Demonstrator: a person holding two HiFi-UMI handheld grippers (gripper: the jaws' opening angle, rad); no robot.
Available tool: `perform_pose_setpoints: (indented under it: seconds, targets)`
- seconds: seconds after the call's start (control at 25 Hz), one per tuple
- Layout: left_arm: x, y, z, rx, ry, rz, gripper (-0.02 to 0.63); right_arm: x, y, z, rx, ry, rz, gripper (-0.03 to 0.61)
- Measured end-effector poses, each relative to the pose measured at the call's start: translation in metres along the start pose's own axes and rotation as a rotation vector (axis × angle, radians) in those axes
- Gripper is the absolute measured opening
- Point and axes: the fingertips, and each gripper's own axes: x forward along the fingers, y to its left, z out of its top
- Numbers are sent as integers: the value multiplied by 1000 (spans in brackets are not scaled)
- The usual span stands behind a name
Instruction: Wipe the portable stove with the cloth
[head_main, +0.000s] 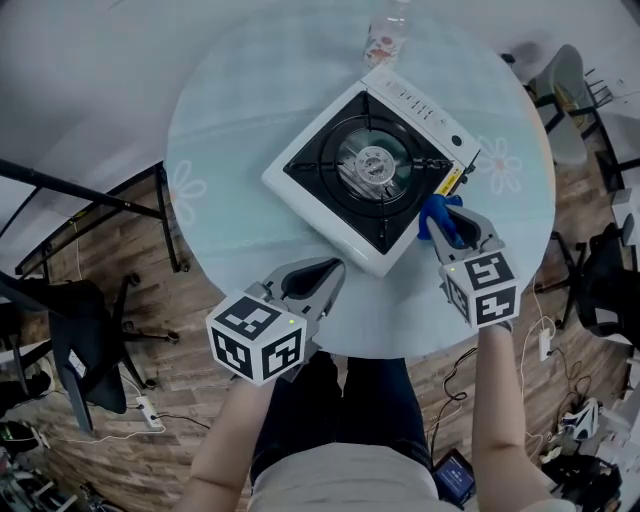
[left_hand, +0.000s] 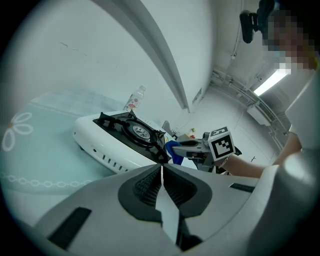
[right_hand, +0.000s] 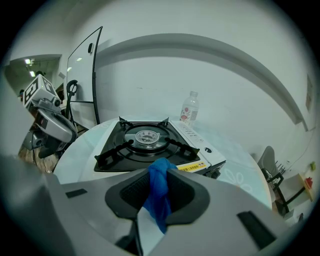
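The white portable stove (head_main: 370, 175) with a black top and round burner sits turned at an angle on the round glass table (head_main: 230, 110). My right gripper (head_main: 452, 224) is shut on a blue cloth (head_main: 438, 216) right at the stove's near right corner; the cloth (right_hand: 159, 186) bunches between the jaws, with the stove (right_hand: 150, 142) just ahead. My left gripper (head_main: 326, 278) is shut with nothing in it, just off the stove's near left side. In the left gripper view, my left gripper (left_hand: 161, 172) faces the stove (left_hand: 122, 137), and the right gripper's cloth (left_hand: 173, 150) shows beyond.
A clear plastic bottle (head_main: 387, 32) with a pink label stands at the table's far edge behind the stove. Black chairs (head_main: 80, 340) and metal frames stand on the wooden floor to the left. More chairs (head_main: 570, 100) and cables lie to the right.
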Motion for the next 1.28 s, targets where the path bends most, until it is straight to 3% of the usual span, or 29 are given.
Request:
perform_pose_setpoints:
  seconds: [0.32, 0.56, 1.28]
  targets:
    - [-7, -8, -8, -3, -7, -25, 29, -4, 19, -2, -11, 14, 18, 97]
    - [-12, -12, -4, 39, -11, -22, 29, -9, 35, -4, -38, 31, 32, 97]
    - [-32, -10, -4, -7, -55, -28, 29, -24, 86, -7, -67, 51, 82, 97]
